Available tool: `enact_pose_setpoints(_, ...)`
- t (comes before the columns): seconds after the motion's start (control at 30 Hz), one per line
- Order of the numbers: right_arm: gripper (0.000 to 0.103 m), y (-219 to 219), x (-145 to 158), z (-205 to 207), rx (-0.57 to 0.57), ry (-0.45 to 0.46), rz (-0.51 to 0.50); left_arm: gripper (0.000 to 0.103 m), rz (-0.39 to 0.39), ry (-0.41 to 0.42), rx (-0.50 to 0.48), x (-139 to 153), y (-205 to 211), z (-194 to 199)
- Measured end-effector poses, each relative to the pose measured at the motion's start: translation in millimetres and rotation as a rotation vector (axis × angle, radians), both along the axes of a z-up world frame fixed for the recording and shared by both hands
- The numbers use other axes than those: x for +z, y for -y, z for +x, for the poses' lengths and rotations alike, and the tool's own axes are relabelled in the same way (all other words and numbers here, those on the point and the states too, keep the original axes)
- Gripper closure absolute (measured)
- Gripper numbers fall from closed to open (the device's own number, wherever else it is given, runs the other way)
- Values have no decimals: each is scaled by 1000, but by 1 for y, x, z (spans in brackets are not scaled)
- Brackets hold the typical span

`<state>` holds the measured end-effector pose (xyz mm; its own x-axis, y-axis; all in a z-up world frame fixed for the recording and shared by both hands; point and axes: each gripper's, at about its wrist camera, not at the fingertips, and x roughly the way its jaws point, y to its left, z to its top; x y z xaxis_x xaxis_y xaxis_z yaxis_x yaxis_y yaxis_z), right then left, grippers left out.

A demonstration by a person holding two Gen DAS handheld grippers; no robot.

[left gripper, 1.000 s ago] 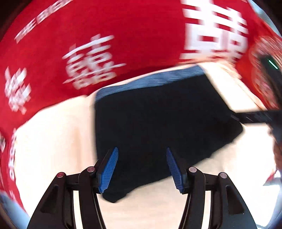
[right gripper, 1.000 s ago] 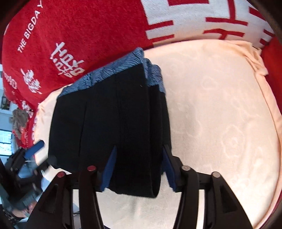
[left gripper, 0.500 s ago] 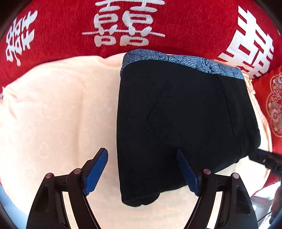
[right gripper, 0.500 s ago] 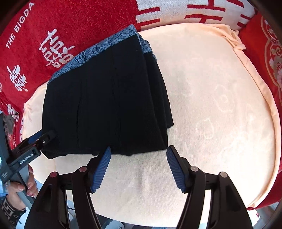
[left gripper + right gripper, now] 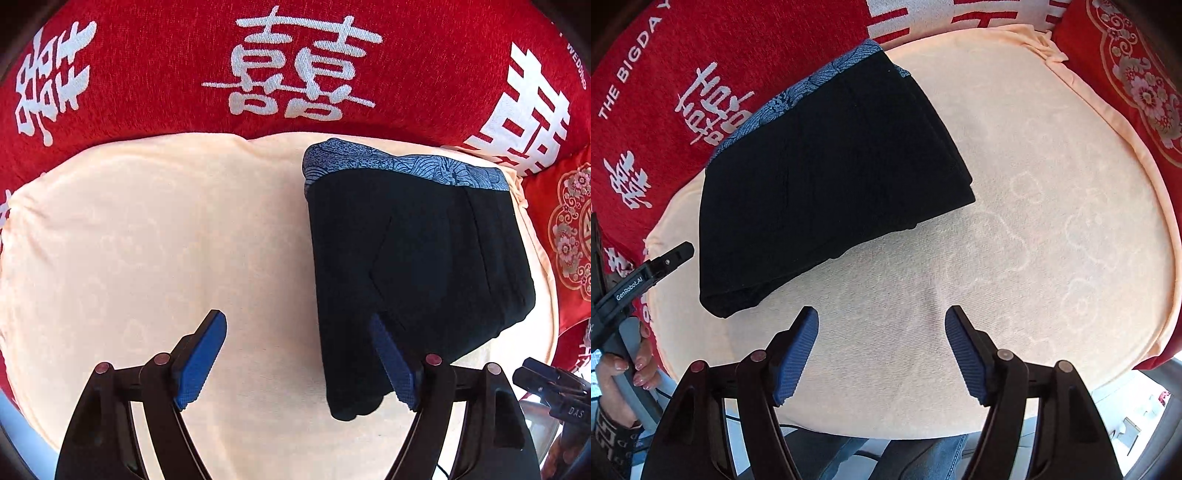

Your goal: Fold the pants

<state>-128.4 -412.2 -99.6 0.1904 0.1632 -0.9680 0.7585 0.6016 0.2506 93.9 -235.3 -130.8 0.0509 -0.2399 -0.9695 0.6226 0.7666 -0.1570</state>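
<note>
Left wrist view: black pants [image 5: 413,266], folded, blue patterned waistband [image 5: 402,168] toward the red cover [image 5: 147,74] — lay on the right part of the peach cushion [image 5: 147,240]. Left gripper [image 5: 299,358]: fingers spread apart, holding nothing; its right finger overlapped the pants' near edge.

Right wrist view: pants [image 5: 827,184] lay on the cushion's [image 5: 1034,221] far left. Right gripper [image 5: 882,350]: spread apart, holding nothing, near the pants but clear of them.

place: home, prob. bedroom | cue: red wedding blanket [image 5: 155,74], peach cushion [image 5: 1034,206]
</note>
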Motion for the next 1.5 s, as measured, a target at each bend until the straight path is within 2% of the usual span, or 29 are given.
enact_pose_setpoints(0.27,26,20,-4,7,20,0,-9,22,-7,-15,37,-3,6,13)
enact_pose_setpoints(0.53,25,54,-3,27,70,15,-17,22,26,-16,66,-6,20,16)
enact_pose_setpoints(0.83,24,96,-19,37,98,10,17,22,63,-1,73,-15,47,17)
enact_pose_setpoints(1.07,23,111,-29,41,127,31,79,22,76,-26,65,-26,60,17)
enact_pose_setpoints(1.23,20,129,-36,43,126,149,196,22,-14,-91,2,-28,60,29)
enact_pose_setpoints(1.37,20,142,-52,41,159,155,249,22,-75,-192,-35,-40,53,46)
enact_pose_setpoints(1.5,19,158,-66,37,140,223,330,22,-118,-307,-87,-61,49,55)
